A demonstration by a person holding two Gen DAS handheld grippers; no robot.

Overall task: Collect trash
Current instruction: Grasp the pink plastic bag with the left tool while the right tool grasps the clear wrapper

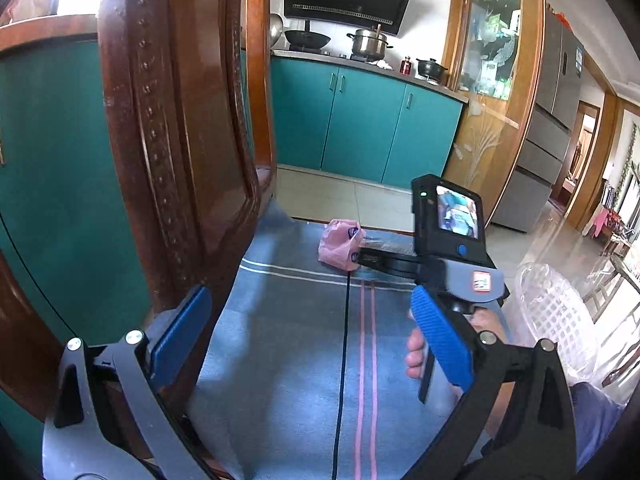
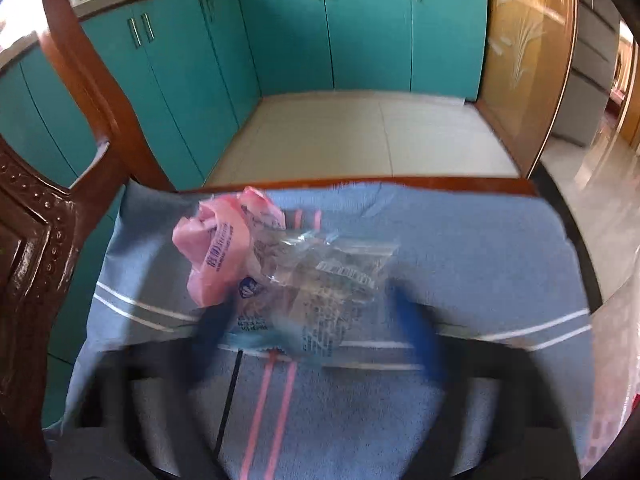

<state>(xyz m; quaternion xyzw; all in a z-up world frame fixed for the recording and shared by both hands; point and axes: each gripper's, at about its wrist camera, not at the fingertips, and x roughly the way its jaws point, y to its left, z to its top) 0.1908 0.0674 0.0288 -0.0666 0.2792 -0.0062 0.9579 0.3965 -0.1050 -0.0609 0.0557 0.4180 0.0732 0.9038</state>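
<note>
A crumpled pink plastic bag [image 2: 216, 252] and a clear printed wrapper [image 2: 320, 280] lie touching on a blue striped towel [image 2: 480, 260] that covers a chair seat. My right gripper [image 2: 314, 320] is blurred. Its blue fingers stand apart on either side of the wrapper's near end, and the wrapper lies flat between them. In the left wrist view the right gripper [image 1: 360, 258] reaches up to the pink bag [image 1: 340, 246], with a hand [image 1: 416, 352] on its handle. My left gripper [image 1: 310, 300] hangs open and empty over the near part of the towel [image 1: 300, 360].
The carved wooden chair back [image 1: 172, 120] rises close on the left. A white lattice plastic basket [image 1: 560, 320] stands to the right of the chair. Teal kitchen cabinets [image 1: 360, 120] and pale floor tiles [image 2: 360, 136] lie beyond the seat's far edge.
</note>
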